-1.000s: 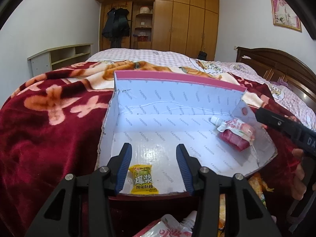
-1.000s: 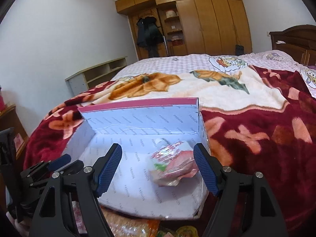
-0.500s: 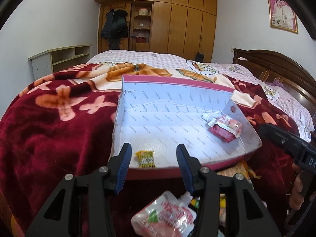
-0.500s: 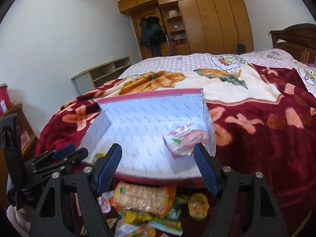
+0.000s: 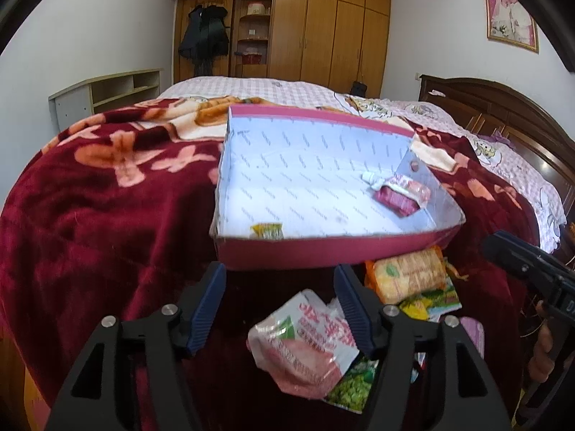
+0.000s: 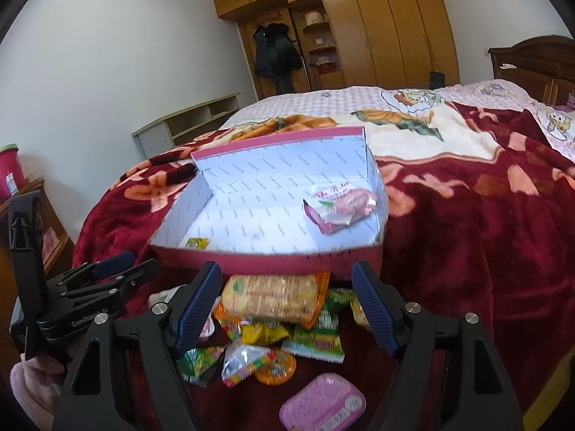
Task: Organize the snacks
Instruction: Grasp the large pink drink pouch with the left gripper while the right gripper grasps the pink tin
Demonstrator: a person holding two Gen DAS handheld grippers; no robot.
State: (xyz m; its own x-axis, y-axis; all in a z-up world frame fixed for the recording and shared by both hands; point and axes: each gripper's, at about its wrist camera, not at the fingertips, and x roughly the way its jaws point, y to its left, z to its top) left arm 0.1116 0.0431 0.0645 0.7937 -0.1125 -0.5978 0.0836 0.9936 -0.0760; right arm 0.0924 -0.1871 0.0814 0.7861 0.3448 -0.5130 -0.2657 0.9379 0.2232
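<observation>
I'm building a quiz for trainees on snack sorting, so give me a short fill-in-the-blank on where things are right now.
1. The box lying on the bed holds ____ snacks.
2. The small yellow-green candy lies near the box's ____ wall.
3. The left gripper and the right gripper both have their jaws ____.
4. The big orange cracker pack lies ____ the box.

Missing words: two; front; open; outside

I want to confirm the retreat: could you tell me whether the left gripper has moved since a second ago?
Yes. The left gripper has pulled back from the box; its fingertips now sit short of the near wall.
</observation>
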